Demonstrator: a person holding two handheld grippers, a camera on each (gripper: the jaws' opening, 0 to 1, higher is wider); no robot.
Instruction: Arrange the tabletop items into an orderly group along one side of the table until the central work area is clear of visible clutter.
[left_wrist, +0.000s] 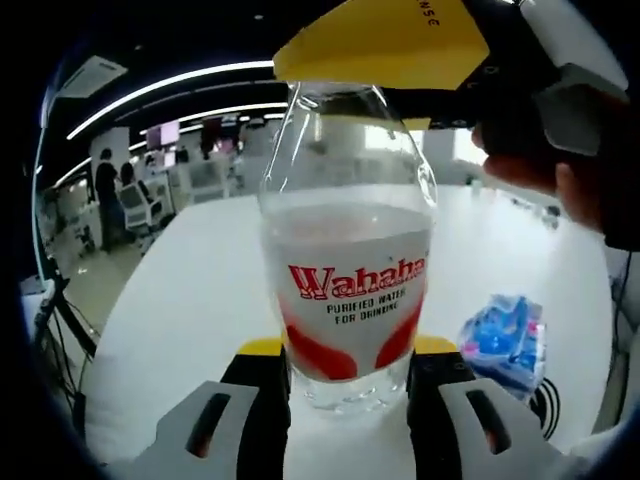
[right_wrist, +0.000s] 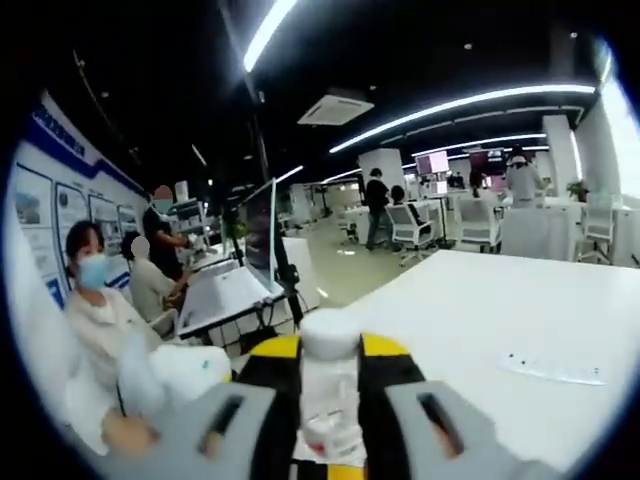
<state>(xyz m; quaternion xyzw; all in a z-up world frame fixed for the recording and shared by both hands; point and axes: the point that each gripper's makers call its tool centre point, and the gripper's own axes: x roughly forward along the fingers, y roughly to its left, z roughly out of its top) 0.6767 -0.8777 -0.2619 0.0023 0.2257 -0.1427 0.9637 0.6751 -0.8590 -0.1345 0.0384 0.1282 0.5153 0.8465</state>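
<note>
Held upright over a white table (left_wrist: 180, 300): a clear water bottle (left_wrist: 346, 250) with a red-and-white label, seen in the left gripper view, standing between the two jaws of the left gripper (left_wrist: 348, 385), which press on its lower body from either side, so clamped on the bottle's base. Long axis of the bottle straight up from the jaws, neck toward the top of the view, water level about two-thirds up. Above the neck, entering from the upper right, the yellow-and-black body of the right gripper (left_wrist: 400, 45) with a hand (left_wrist: 560, 180) behind it. In the right gripper view, looking down along its own jaws, the bottle's white cap (right_wrist: 330, 335) sits squarely between them, with the right gripper (right_wrist: 330, 400) closed around cap and neck. So one bottle gripped at both ends, base by the left, top by the right, axis running from one claw to the other. Just right of the bottle on the table, a blue and pink packet (left_wrist: 503, 342). Farther out in the right gripper view, a flat pale strip (right_wrist: 552, 369) lying on the tabletop, well apart. Likely next: carrying the bottle to one edge of the table
</note>
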